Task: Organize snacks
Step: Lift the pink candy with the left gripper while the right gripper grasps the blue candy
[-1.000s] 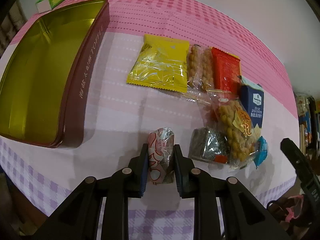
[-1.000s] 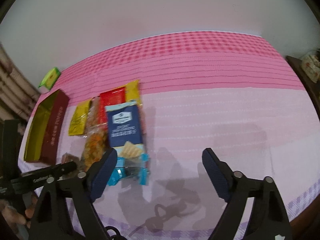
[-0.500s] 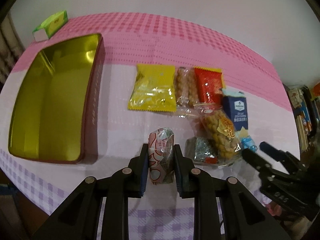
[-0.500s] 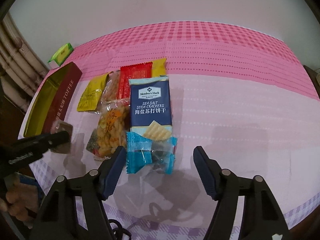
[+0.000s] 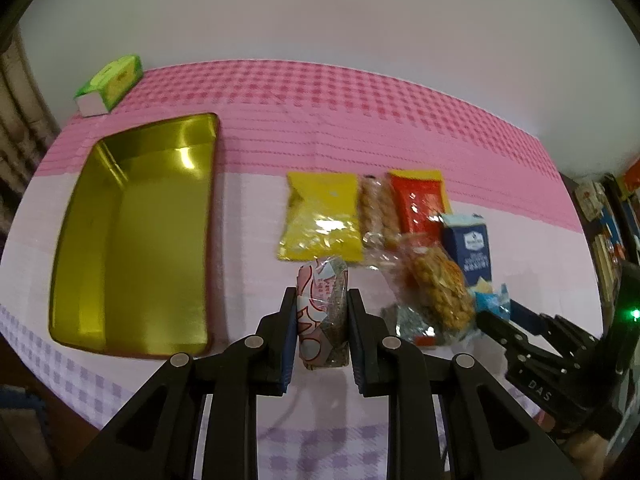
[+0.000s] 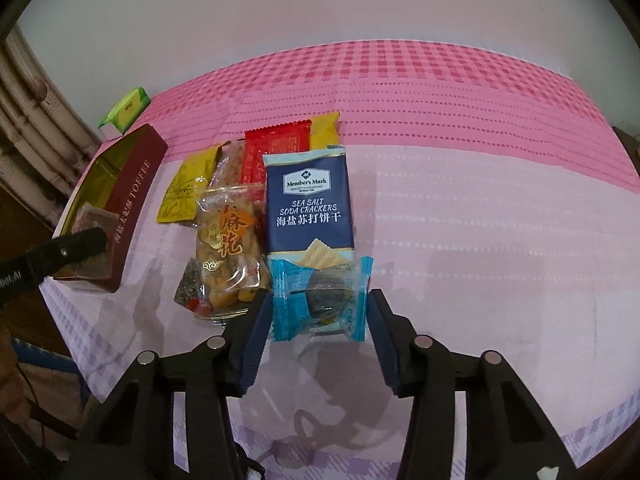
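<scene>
Left wrist view: my left gripper fingers clamp a pink-wrapped snack, lifted off the desk
Right wrist view: my right gripper fingers have just been closing around a blue-wrapped snack; pads not yet pressing it
Progress: gold tin at the desk's left edge looks empty; every snack remains
Room: bare cloth between tin and snack pile; near edge close
</scene>
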Tool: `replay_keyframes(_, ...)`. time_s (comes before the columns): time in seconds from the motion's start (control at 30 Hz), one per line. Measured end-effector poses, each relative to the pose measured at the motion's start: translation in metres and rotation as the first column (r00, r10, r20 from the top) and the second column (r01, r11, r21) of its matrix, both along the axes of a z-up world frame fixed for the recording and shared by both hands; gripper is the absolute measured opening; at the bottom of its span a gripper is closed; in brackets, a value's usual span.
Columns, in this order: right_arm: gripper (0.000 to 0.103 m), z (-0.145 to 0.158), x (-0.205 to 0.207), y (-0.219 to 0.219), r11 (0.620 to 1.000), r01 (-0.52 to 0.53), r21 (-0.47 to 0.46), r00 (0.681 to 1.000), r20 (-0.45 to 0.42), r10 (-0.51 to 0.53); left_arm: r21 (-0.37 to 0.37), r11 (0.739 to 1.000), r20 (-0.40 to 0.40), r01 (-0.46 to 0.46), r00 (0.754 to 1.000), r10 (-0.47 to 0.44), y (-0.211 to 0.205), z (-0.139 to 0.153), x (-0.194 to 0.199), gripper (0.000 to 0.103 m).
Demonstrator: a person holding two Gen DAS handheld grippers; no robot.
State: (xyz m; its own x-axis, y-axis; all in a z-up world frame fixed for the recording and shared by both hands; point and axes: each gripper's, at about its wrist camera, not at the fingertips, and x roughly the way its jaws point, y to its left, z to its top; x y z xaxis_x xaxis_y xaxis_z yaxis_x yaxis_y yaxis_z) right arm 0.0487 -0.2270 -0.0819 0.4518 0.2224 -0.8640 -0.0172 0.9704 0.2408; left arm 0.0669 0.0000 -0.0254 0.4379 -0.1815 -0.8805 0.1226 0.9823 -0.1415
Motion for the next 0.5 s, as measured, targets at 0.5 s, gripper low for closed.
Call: replay_keyframes(0.5,0.032,0.002,0.0,0.003,0.999,0.002,-0.05,1.0,0.016,-0.001,0.062,0.991,0.009,-0.119,0.993,0.119,0.059,-0.003,0.018,0.024)
